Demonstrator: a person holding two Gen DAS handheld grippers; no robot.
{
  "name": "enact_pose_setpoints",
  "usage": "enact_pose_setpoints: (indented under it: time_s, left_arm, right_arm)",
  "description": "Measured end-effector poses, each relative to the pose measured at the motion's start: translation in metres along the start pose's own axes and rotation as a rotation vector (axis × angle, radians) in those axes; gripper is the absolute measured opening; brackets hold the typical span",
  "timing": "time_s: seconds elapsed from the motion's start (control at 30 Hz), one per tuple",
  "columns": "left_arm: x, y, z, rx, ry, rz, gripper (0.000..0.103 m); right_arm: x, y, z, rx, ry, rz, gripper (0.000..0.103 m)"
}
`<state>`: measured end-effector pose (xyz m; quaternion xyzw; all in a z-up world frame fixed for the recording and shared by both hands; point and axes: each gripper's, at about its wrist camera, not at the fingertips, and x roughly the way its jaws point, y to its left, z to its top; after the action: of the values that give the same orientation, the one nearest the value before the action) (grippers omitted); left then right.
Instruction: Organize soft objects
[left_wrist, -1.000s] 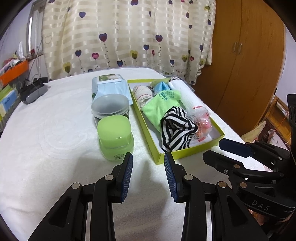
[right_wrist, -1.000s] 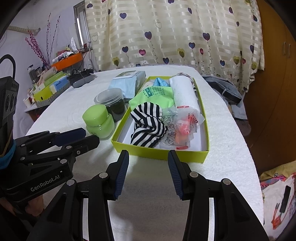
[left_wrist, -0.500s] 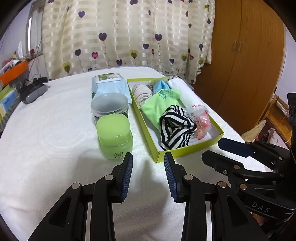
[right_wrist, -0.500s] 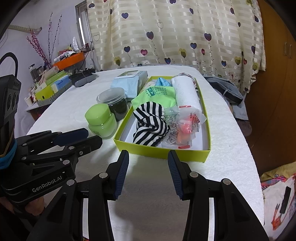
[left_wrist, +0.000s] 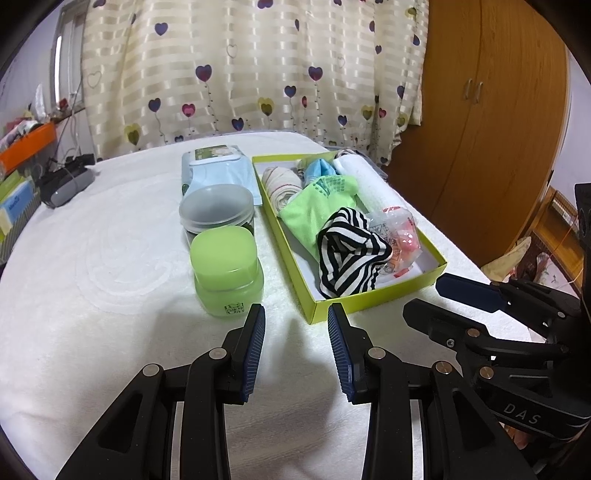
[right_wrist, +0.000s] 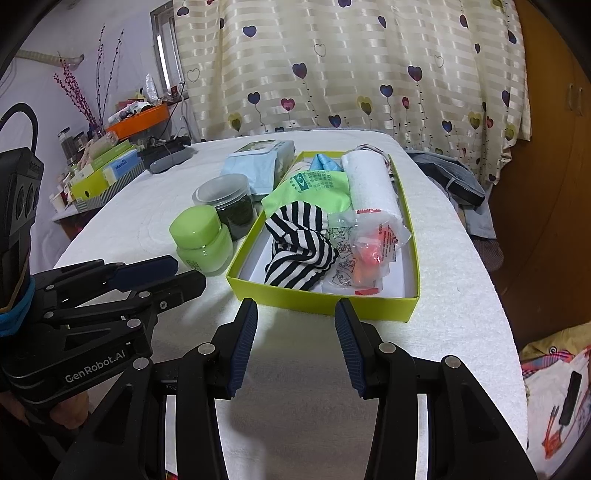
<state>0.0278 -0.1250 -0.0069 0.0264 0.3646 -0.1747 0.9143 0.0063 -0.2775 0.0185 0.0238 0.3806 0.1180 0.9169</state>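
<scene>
A yellow-green box (left_wrist: 373, 295) (right_wrist: 325, 297) on the white table holds soft things: a black-and-white striped cloth (left_wrist: 347, 254) (right_wrist: 299, 247), a green cloth (left_wrist: 317, 206) (right_wrist: 314, 188), a rolled white towel (left_wrist: 369, 181) (right_wrist: 371, 184), a blue cloth (left_wrist: 321, 168), a beige roll (left_wrist: 282, 184) and a clear packet with orange items (left_wrist: 400, 236) (right_wrist: 369, 247). My left gripper (left_wrist: 296, 350) is open and empty, just short of the box's near corner. My right gripper (right_wrist: 295, 343) is open and empty before the box's near wall.
A green jar (left_wrist: 225, 269) (right_wrist: 203, 240) and a clear-lidded jar (left_wrist: 218, 208) (right_wrist: 229, 199) stand left of the box. A blue wipes pack (left_wrist: 218, 170) lies behind them. A grey device (left_wrist: 62, 184), shelves, curtain and wooden wardrobe (left_wrist: 498, 110) surround the table.
Both grippers have drifted slightly closer to the box; the jaws stay open and nothing on the table has moved.
</scene>
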Motion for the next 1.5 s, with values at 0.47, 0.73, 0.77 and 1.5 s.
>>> enact_pose_setpoints:
  time_s: [0.47, 0.73, 0.77, 1.5]
  left_arm:
    - [0.000, -0.001, -0.002, 0.003, 0.003, 0.002, 0.034]
    - [0.001, -0.002, -0.001, 0.002, 0.004, 0.005, 0.034]
    - [0.001, -0.002, -0.001, 0.002, 0.004, 0.005, 0.034]
    - [0.002, -0.002, -0.002, 0.001, 0.008, 0.006, 0.034]
  right_arm:
    - [-0.002, 0.002, 0.001, -0.005, 0.001, 0.005, 0.045]
    - [-0.002, 0.002, 0.001, -0.004, 0.002, 0.005, 0.045]
    - [-0.002, 0.003, 0.000, -0.004, 0.002, 0.005, 0.045]
    - [0.002, 0.008, 0.005, -0.015, 0.009, 0.013, 0.045]
